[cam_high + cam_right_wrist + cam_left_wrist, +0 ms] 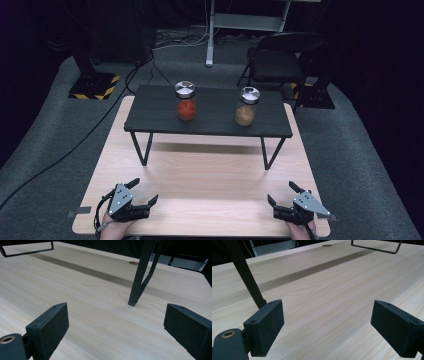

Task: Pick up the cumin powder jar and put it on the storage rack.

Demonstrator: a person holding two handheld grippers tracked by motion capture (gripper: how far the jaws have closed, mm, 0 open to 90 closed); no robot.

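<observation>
Red-filled jar (186, 101), brown-filled jar (246, 106) upright on shelf (150, 117).

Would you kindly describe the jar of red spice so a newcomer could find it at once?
On the light wooden table stands a low black shelf bearing two silver-lidded glass jars. The red spice jar is the left one; its neighbour, the brown spice jar, holds tan powder instead.

Each hand-held gripper, left (141, 192) and right (281, 193), is matte black with 2 flat, block-shaped jaws and carries a grey 3-cornered plate dotted with small screws on top. A black cable loops off the left one. Close up, each jaw pad (265, 326) shows small screw holes, and a brass-coloured insert (7, 339) sits in the black body.
</observation>
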